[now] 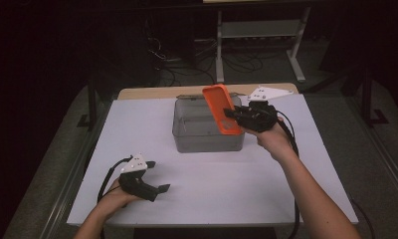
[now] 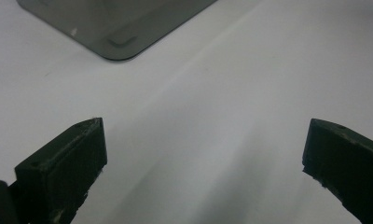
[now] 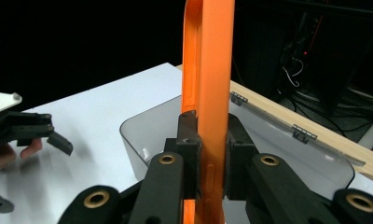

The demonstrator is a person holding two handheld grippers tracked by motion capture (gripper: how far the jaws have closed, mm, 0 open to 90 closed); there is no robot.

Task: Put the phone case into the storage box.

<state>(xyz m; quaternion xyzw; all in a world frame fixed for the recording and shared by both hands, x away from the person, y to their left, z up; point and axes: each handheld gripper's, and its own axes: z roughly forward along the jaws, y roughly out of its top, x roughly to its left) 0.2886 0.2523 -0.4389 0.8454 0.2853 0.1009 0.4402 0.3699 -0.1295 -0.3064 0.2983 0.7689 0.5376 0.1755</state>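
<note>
The right tool [image 1: 233,113] is gripping a flat orange silicone phone case [image 1: 221,109] above the clear grey plastic box [image 1: 207,130] sitting on the white tabletop [image 1: 266,174]. The right gripper view is showing its jaws pinching the case [image 3: 208,79] edge-on, upright, over the box's open rim [image 3: 142,135]. The left tool [image 1: 157,177] is resting low near the tabletop's front; the left gripper view is showing its jaws spread wide, released, with a box corner [image 2: 119,28] ahead.
</note>
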